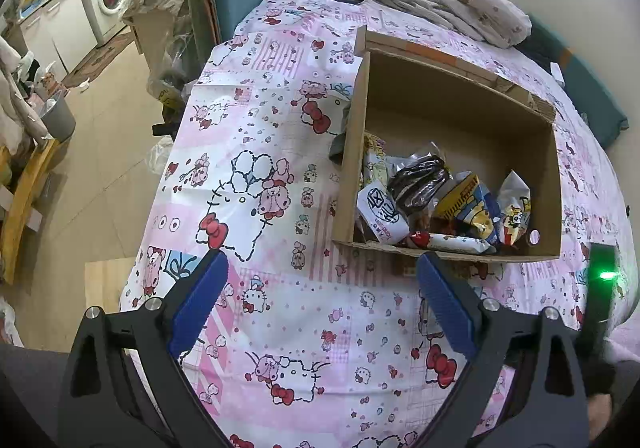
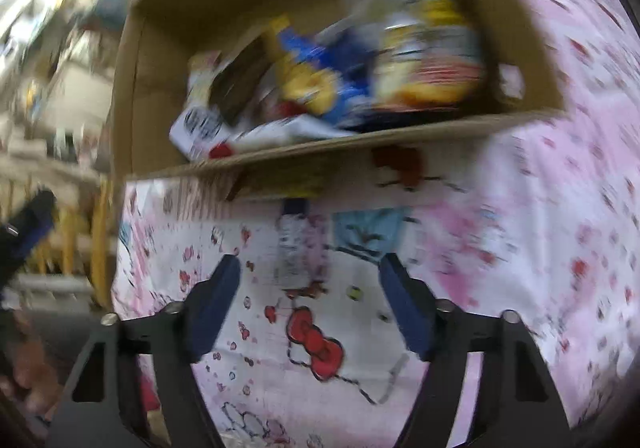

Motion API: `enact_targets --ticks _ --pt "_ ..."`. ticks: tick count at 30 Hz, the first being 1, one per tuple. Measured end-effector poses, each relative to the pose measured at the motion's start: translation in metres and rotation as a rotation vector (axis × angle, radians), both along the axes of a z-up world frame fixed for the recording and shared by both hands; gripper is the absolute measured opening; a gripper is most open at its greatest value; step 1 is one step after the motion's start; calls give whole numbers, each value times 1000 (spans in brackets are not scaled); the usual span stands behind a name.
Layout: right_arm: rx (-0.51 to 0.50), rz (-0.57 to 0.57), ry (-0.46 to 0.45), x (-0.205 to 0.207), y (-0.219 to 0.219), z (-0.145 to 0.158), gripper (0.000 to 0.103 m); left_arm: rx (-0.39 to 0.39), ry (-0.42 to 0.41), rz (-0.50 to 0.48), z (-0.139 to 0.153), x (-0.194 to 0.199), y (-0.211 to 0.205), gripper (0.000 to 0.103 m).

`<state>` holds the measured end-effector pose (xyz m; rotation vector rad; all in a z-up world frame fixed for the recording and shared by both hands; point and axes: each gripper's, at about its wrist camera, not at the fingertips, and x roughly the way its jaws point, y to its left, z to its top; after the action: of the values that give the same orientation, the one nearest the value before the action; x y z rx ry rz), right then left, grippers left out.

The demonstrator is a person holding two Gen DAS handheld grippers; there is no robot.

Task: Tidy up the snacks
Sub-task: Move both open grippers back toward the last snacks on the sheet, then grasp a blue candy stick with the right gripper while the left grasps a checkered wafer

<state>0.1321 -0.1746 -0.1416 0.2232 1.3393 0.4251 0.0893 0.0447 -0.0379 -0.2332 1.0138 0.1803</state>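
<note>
We see a cardboard box (image 1: pixel 452 116) on a pink cartoon-print bedsheet (image 1: pixel 280 308), with snack packets (image 1: pixel 440 204) piled in its near end. The left gripper (image 1: pixel 320 292) hangs over the sheet just short of the box, jaws wide and empty. In the blurred right view, the right gripper (image 2: pixel 310 280) also stands apart with nothing between its blue pads (image 2: pixel 212 308).

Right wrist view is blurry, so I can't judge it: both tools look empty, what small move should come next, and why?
Probably lower the right tool toward the small packet lying on the patterned cloth just ahead of it. Its jaws stand apart with nothing between them, the left tool is likewise empty, and the other snacks already sit in the cardboard box.
</note>
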Motion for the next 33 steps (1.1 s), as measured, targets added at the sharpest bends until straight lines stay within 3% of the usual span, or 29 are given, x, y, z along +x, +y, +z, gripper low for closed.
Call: enact_targets --ticks 3,5,7,9,15,19,24,26,31,33 --pt "-40 31 -32 4 21 -9 66 0 -4 2 1 0 1 94" --pt "-54 57 -27 8 31 -19 52 -4 0 5 0 -1 3 94" --pt "-99 82 -28 7 39 -28 27 -7 7 9 -2 0 4 94" --pt "-112 83 -54 6 39 -29 20 -14 11 13 -3 1 5 94" --pt "-45 105 -124 -1 33 -14 17 -38 13 18 -2 3 4 94" --pt "-2 185 -169 -17 42 2 13 -32 5 17 0 2 5 94" --pt "59 278 -126 -54 49 21 0 -49 22 54 -3 1 16 94" --pt "45 295 -122 -67 47 27 0 -55 38 62 -6 1 18 94" --pt "28 233 -97 -73 31 27 0 -44 57 56 -10 2 16 94" --pt "23 186 -73 -64 28 20 7 -41 56 56 -10 2 16 94"
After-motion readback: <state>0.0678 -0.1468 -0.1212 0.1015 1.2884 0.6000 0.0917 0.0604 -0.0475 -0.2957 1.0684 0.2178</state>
